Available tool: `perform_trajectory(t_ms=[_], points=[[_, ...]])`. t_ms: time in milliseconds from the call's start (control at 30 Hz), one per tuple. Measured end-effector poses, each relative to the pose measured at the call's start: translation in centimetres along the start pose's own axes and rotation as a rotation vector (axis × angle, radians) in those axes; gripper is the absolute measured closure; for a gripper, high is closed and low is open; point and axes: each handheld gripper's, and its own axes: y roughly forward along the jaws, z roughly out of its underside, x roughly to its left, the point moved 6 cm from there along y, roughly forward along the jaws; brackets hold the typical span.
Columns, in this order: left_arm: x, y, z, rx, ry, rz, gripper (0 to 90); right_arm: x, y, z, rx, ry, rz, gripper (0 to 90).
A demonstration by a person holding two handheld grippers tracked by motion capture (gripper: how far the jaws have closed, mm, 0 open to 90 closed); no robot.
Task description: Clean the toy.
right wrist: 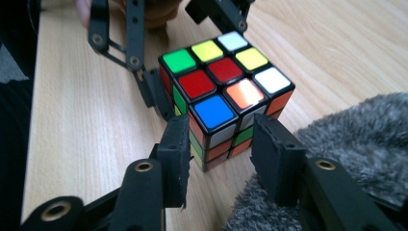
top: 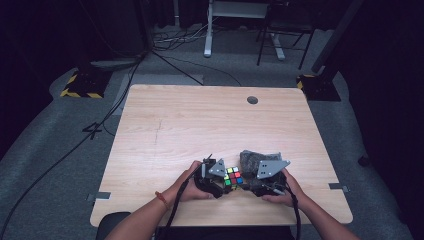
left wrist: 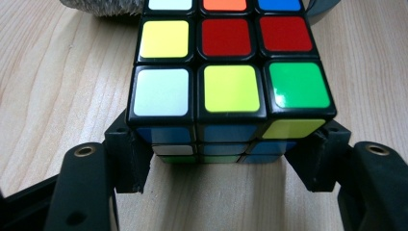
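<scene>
Puzzle cube, lower centre: light, rigid, slick; clamped low by left tool, right tool open astride near corner.

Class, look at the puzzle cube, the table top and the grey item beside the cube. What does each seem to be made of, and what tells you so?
Puzzle cube: probably hard plastic, black body with glossy coloured squares that catch glare.
Table top: wood or a wood-look laminate, pale with printed-looking grain and a smooth matt face.
Grey item: soft plush or fleece, judging by its fuzzy pile.
</scene>
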Motion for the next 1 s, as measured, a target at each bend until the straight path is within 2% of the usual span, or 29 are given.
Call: perform_trajectory(t_ms=[33, 100, 167, 233, 300, 333, 400, 433, 500, 533, 600, 633, 733, 767, 1000], points=[[0.0, 0.0, 0.0, 0.001, 0.000, 0.000, 33.4, 0.0, 0.0, -0.1, -0.003, -0.002, 0.001, 63.6], [0.0, 0.0, 0.0, 0.006, 0.001, -0.002, 33.4, 0.1, -0.1, -0.3, -0.014, -0.001, 0.000, 63.7], [-0.1, -0.2, 0.1, 0.020, 0.005, 0.000, 33.7, 0.1, 0.1, -0.5, 0.000, 0.003, 0.003, 58.3], [-0.1, -0.2, 0.2, 0.020, 0.003, -0.002, 33.8, 0.1, 0.2, -0.4, 0.006, 0.004, 0.001, 57.9], [-0.1, -0.4, 0.3, 0.023, 0.006, 0.000, 33.9, 0.1, 0.4, -0.1, 0.032, 0.011, -0.008, 57.9], [-0.1, -0.4, 0.4, 0.021, 0.010, 0.002, 33.9, 0.2, 1.0, 0.5, 0.077, 0.004, -0.009, 56.2], [-0.3, -0.4, 0.4, 0.018, 0.015, 0.006, 33.9, 0.3, 1.2, 0.6, 0.085, 0.001, -0.012, 56.0], [-0.4, -0.4, 0.4, 0.020, 0.012, 0.012, 33.8, 0.5, 1.8, 0.7, 0.114, 0.000, -0.017, 53.1], [-0.3, -0.5, 0.4, 0.016, 0.013, 0.013, 33.7, 0.5, 2.0, 0.7, 0.118, 0.001, -0.012, 53.1], [-0.3, -0.5, 0.4, 0.016, 0.013, 0.013, 33.6, 0.5, 2.0, 0.7, 0.118, 0.001, -0.012, 53.1], [-0.2, -0.5, 0.5, 0.016, 0.007, 0.016, 33.2, 0.3, 1.5, 0.3, 0.070, 0.020, -0.029, 56.1], [-0.2, -0.5, 0.5, 0.016, 0.007, 0.016, 33.1, 0.3, 1.5, 0.3, 0.070, 0.020, -0.029, 56.1], [-0.2, -0.5, 0.5, 0.016, 0.015, 0.015, 33.0, 0.6, 1.4, -0.1, 0.057, 0.002, -0.030, 56.0], [-0.2, -0.4, 0.5, 0.017, 0.010, 0.018, 32.7, 0.9, 1.3, -0.3, 0.038, 0.003, -0.047, 57.6], [-0.2, -0.6, 0.3, 0.010, 0.012, 0.015, 31.8, 1.6, 1.6, -1.7, 0.005, -0.047, -0.045, 59.3]])
